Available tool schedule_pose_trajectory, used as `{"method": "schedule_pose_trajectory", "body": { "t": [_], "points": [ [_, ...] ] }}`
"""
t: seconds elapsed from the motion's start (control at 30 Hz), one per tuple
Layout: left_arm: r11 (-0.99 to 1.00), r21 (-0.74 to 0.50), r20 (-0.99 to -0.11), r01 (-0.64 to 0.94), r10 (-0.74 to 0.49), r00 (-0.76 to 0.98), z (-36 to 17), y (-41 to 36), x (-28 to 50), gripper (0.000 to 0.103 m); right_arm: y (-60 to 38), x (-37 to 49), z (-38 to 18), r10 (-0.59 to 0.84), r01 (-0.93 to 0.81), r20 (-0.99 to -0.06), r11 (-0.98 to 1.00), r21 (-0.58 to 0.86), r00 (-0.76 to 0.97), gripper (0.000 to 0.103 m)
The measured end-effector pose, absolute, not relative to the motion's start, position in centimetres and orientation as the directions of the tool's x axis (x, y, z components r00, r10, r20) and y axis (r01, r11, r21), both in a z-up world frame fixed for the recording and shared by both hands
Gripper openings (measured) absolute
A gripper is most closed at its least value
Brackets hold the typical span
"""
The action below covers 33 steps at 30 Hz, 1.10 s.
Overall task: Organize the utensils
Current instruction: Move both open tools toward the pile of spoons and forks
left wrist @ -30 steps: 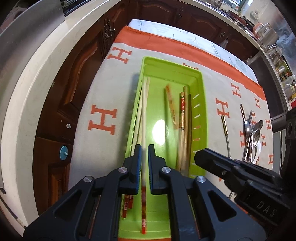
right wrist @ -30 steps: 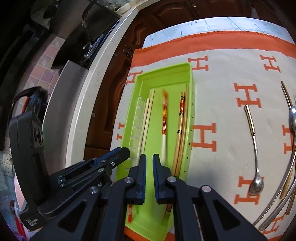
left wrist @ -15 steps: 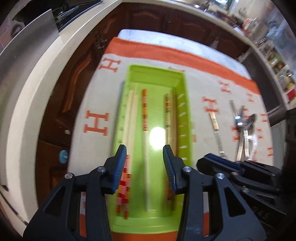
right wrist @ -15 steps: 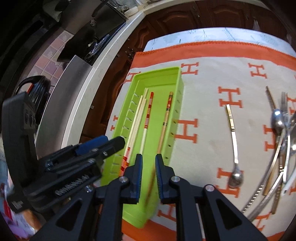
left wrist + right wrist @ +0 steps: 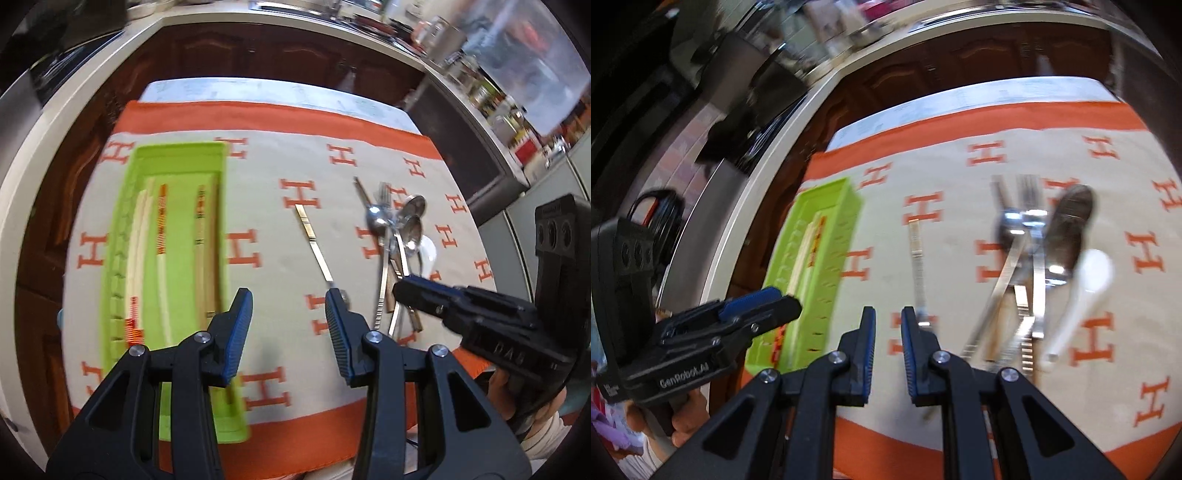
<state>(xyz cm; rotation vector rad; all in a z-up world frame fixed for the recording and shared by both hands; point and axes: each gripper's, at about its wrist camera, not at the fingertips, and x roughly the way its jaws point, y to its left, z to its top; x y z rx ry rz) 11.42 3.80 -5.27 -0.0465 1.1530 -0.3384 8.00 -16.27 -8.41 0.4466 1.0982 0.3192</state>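
Reading "GenRobot.AI": left tool [image 5: 757, 310]

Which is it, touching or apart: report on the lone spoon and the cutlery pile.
Apart. Left wrist view shows bare cloth between the lone spoon and the cutlery pile.

tray [image 5: 177, 155]: lime green
cloth [image 5: 273, 229]: beige, orange H motifs, orange border
chopsticks [image 5: 161, 221]: pale wood, red-and-yellow banded ends
cutlery pile [image 5: 1027, 258]: silver
spoon [image 5: 1086, 280]: white
finger pads [image 5: 240, 332]: blue, on black
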Motion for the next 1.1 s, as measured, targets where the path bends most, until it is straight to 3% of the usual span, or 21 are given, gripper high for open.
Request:
{"method": "schedule_pose_trajectory", "body": {
  "t": [0.17,0.63,0.8,1.03,1.1],
  "points": [
    [0.934,-0.193,-0.901,0.301,-0.291,0.323,-6.7,-0.8,11.5,0.038,-21.1,7.2,-9.9,0.405,0.060,-0.797,0.876,0.479,0.448,0.014],
    [0.906,-0.176,-0.953,0.385,-0.255,0.165,-13.9,-9.2,13.5,0.037,-25.1,6.1,-14.5,0.443,0.109,-0.806,0.847,0.520,0.393,0.014],
    [0.903,-0.160,-0.965,0.399,-0.229,0.130,-15.3,-10.4,13.9,0.028,-25.8,6.0,-15.1,0.453,0.114,-0.802,0.840,0.530,0.388,0.014],
    [0.900,-0.166,-0.967,0.404,-0.230,0.114,-16.2,-11.6,14.4,0.024,-26.6,5.9,-15.4,0.466,0.121,-0.796,0.830,0.544,0.387,0.014],
    [0.894,-0.198,-0.962,0.402,-0.256,0.098,-16.2,-11.7,14.6,0.012,-26.7,5.9,-15.5,0.468,0.119,-0.795,0.829,0.546,0.386,0.014]
  ]
}}
